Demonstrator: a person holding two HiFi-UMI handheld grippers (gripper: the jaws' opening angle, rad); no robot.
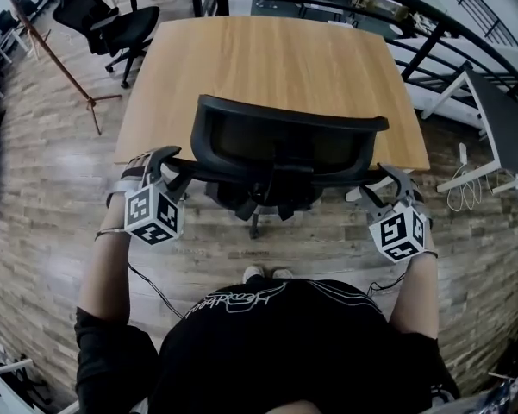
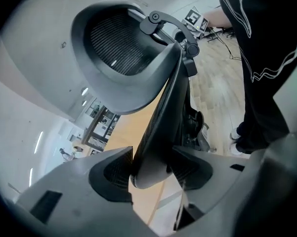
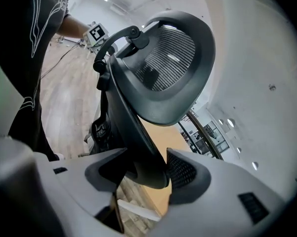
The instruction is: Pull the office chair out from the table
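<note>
A black office chair (image 1: 280,141) with a mesh back stands pushed in against the near edge of a wooden table (image 1: 276,59). My left gripper (image 1: 168,164) is at the left end of the chair's back frame, my right gripper (image 1: 381,179) at the right end. In the left gripper view the frame edge (image 2: 158,132) sits between the jaws of the left gripper (image 2: 150,167), and both pads touch it. In the right gripper view the other frame edge (image 3: 138,142) lies between the jaws of the right gripper (image 3: 143,169), which stand wide around it without a clear squeeze.
A second black office chair (image 1: 103,20) stands at the far left beside a wooden tripod (image 1: 65,72). A black railing (image 1: 431,33) runs behind the table, and a white desk frame (image 1: 491,136) is at the right. I stand on plank floor right behind the chair.
</note>
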